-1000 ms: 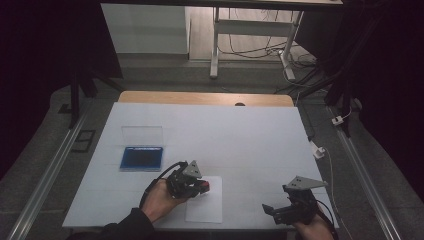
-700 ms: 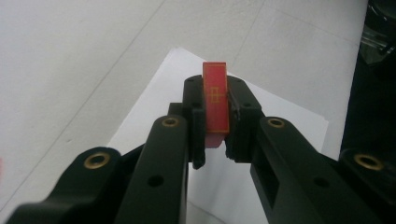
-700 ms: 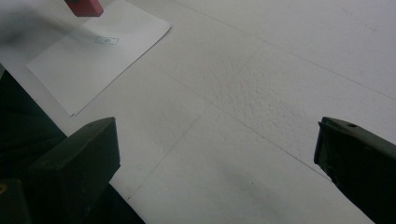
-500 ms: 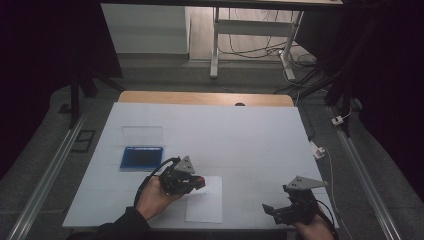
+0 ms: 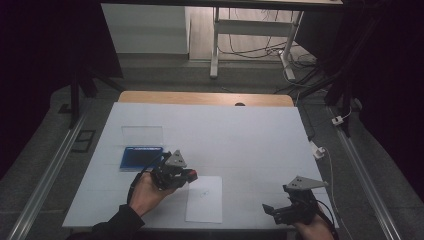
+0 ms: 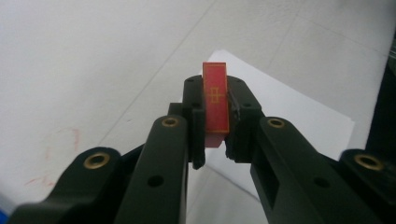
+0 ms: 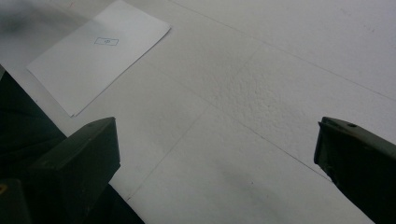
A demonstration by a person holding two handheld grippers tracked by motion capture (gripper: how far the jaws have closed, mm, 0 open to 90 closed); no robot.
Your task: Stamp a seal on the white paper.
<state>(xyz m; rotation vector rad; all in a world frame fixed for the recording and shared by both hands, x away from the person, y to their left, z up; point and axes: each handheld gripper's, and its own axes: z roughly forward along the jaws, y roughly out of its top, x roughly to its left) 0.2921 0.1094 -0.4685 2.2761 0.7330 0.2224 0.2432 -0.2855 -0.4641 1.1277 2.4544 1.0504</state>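
Observation:
My left gripper (image 5: 189, 175) is shut on a small red block (image 6: 215, 100) with a gold cross-and-frame pattern on its face; the block stands upright between the jaws. It hovers at the upper left corner of a white paper sheet (image 5: 205, 200). The sheet carries a small boxed mark (image 7: 106, 41). My right gripper (image 5: 272, 210) sits near the table's front right edge, jaws wide apart and holding nothing; in the right gripper view the jaws frame bare table with the sheet (image 7: 98, 60) farther off.
A flat blue pad (image 5: 141, 155) lies left of my left gripper, with a clear rectangular lid (image 5: 142, 135) just behind it. The white table (image 5: 240, 135) ends in a wooden strip at the back. Cables and a white plug (image 5: 318, 150) lie off the right edge.
My left gripper, still holding the red block, has moved left and slightly farther away, from over the sheet to its upper left corner. The right gripper has stayed put.

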